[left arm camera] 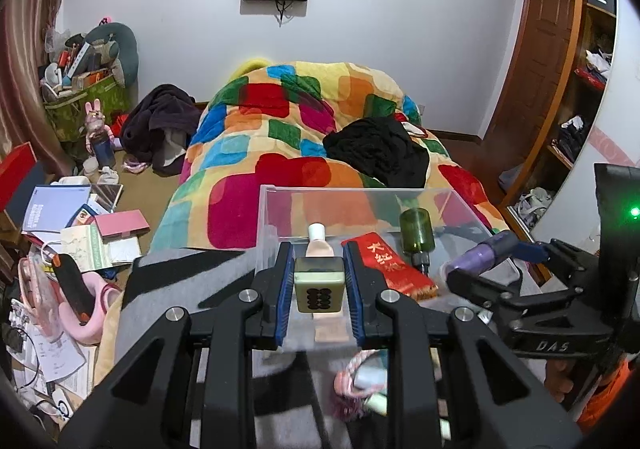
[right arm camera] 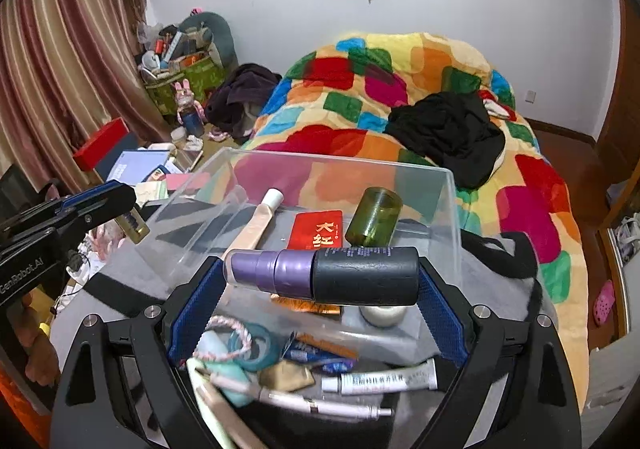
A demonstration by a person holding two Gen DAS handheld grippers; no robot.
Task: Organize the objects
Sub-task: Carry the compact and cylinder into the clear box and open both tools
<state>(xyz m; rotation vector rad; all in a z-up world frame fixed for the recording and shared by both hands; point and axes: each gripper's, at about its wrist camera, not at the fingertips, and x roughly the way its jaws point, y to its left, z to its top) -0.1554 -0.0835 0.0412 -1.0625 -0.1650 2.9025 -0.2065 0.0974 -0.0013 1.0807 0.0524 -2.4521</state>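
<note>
the left gripper (left arm camera: 319, 285) is clamped on a small pale-green square bottle (left arm camera: 319, 284), its blue pads (left arm camera: 285, 281) pressed to both sides, the dark patterned face of the bottle turned toward the camera. it hangs just above the near edge of a clear plastic bin (left arm camera: 276, 209). the right gripper (right arm camera: 322, 277) holds a spray bottle (right arm camera: 324, 275) crosswise between its fingers, purple cap end to the left and black body to the right, also over the near edge of the same bin (right arm camera: 448, 185).

inside the bin, on its floor, lie a pinkish tube with a white cap (right arm camera: 262, 217) along the left wall, a red packet with gold characters (right arm camera: 320, 230) in the middle, and a green glass bottle (right arm camera: 374, 218) tipped over toward the far right corner. a small white jar (right arm camera: 382, 315) sits on the floor near the front edge, below the spray bottle.

in front of the bin, on a grey and black cloth (right arm camera: 120, 281), is a loose pile (tubes, a braided pink hair tie (right arm camera: 228, 337), a teal ring, foil sachets). a white labelled tube (right arm camera: 380, 380) lies at its right edge.

the bin rests at the foot of a bed with a multicoloured blanket (left arm camera: 280, 121), a black garment (left arm camera: 380, 153) heaped on it.
</note>
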